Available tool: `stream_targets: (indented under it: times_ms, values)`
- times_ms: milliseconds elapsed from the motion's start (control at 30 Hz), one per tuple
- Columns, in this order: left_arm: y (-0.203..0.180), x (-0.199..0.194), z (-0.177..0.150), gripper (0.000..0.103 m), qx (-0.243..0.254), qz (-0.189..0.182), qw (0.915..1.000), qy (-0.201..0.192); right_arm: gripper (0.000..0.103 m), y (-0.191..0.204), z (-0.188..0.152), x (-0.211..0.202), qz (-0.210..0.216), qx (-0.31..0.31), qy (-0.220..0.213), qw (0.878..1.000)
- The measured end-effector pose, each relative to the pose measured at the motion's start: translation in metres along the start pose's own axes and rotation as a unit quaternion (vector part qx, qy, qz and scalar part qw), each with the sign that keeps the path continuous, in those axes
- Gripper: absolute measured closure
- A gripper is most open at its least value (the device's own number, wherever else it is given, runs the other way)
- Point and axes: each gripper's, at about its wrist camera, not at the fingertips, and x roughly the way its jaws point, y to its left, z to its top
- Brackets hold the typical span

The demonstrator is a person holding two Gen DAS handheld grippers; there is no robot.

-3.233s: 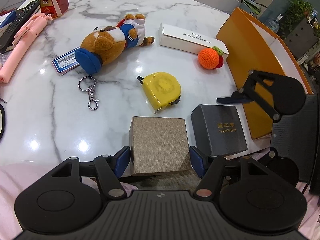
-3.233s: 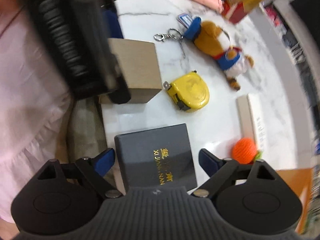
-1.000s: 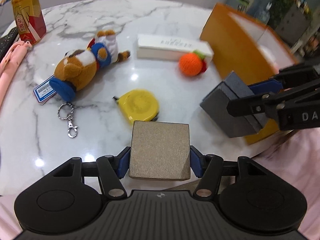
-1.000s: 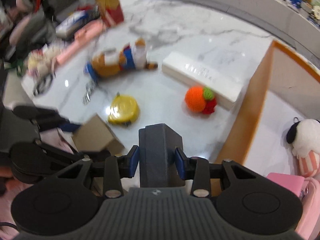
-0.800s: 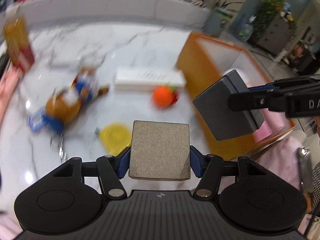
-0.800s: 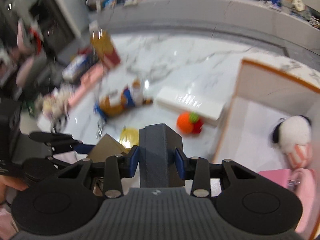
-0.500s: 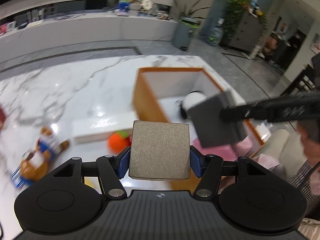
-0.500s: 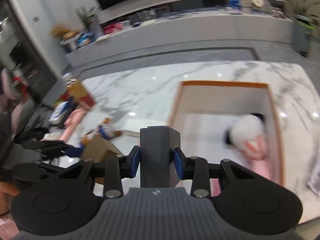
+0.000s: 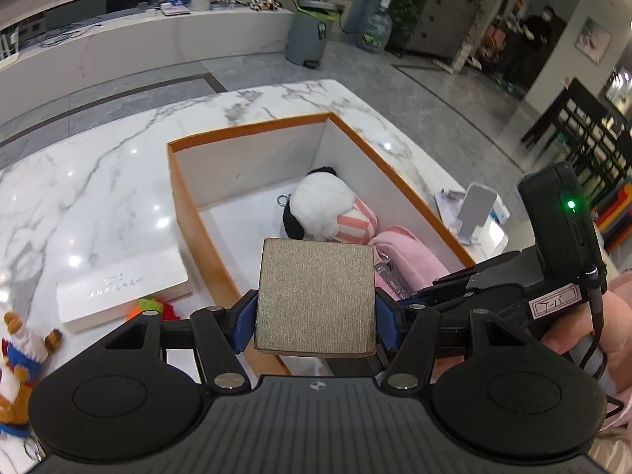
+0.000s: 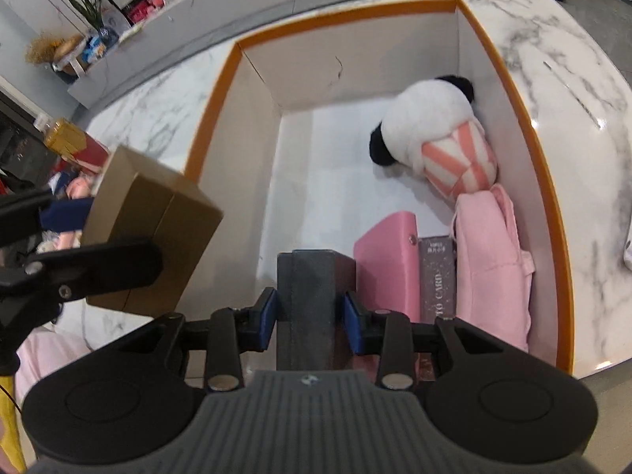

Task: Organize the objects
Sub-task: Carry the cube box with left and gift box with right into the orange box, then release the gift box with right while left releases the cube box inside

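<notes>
A marble table point(image 9: 98, 158) fills the frame's middle, bearing an orange-rimmed box point(image 10: 547, 181) with a plush toy point(image 10: 434, 138) at its upper right. Lower centre, the left gripper point(image 9: 315, 316) clenches a tan box point(image 9: 315, 296) over the rim. The right gripper point(image 10: 310, 314) grasps a dark box point(image 10: 306, 300) inside, beside a pink case point(image 10: 389, 264).
</notes>
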Motion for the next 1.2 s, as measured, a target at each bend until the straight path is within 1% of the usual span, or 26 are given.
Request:
stream_targets:
  times_ms: [133,200,300,333,400,500,567,667,700,733,833,900,933,967,1033,1133,1200]
  values:
    - [-0.01,0.012,0.004,0.034,0.038,0.003,0.9991,0.016,0.067,-0.005,0.005,0.003,-0.006,0.005,0.006,1.0]
    - [-0.015,0.016,0.004,0.034,0.065,0.005,0.9976,0.024,0.066,-0.009,0.008,0.007,-0.018,0.001,0.01,1.0]
    - [-0.023,0.024,0.007,0.034,0.115,0.018,0.9923,0.041,0.067,-0.013,0.011,0.008,-0.009,-0.002,0.02,1.0]
    - [-0.026,0.027,0.008,0.034,0.139,0.018,0.9889,0.051,0.067,-0.013,0.011,0.007,-0.008,-0.005,0.022,1.0]
    - [-0.033,0.031,0.007,0.034,0.192,0.017,0.9788,0.069,0.066,-0.017,0.012,0.006,-0.002,0.001,0.025,1.0]
    - [-0.043,0.042,0.005,0.034,0.26,0.017,0.96,0.103,0.066,-0.024,0.013,0.002,0.011,0.012,0.027,0.999]
    - [-0.051,0.051,0.002,0.034,0.302,0.02,0.9442,0.13,0.066,-0.027,0.014,0.0,0.018,0.016,0.03,0.999]
    - [-0.06,0.069,-0.004,0.034,0.355,0.019,0.9178,0.177,0.066,-0.026,0.014,-0.002,0.019,0.014,0.035,0.999]
    - [-0.061,0.075,-0.005,0.034,0.363,0.013,0.9118,0.191,0.066,-0.026,0.015,-0.002,0.02,0.015,0.035,0.999]
    - [-0.061,0.082,-0.005,0.034,0.366,0.005,0.9077,0.206,0.066,-0.027,0.016,-0.003,0.022,0.016,0.036,0.999]
    - [-0.056,0.098,-0.004,0.034,0.364,-0.014,0.9012,0.234,0.066,-0.028,0.018,-0.003,0.023,0.017,0.04,0.999]
    - [-0.054,0.108,-0.006,0.034,0.375,-0.023,0.8916,0.252,0.066,-0.027,0.018,-0.002,0.02,0.017,0.043,0.999]
    - [-0.052,0.112,-0.006,0.034,0.379,-0.03,0.8884,0.257,0.066,-0.027,0.019,-0.001,0.02,0.017,0.045,0.999]
    - [-0.05,0.114,-0.005,0.034,0.375,-0.045,0.8882,0.262,0.066,-0.027,0.02,-0.001,0.021,0.018,0.047,0.998]
    - [-0.046,0.118,-0.003,0.034,0.38,-0.069,0.8835,0.265,0.066,-0.026,0.021,0.0,0.021,0.018,0.051,0.998]
    - [-0.042,0.125,-0.001,0.034,0.373,-0.091,0.8791,0.283,0.066,-0.025,0.022,0.002,0.018,0.013,0.054,0.998]
    - [-0.037,0.13,0.0,0.034,0.362,-0.107,0.8777,0.296,0.066,-0.025,0.022,0.003,0.018,0.013,0.055,0.998]
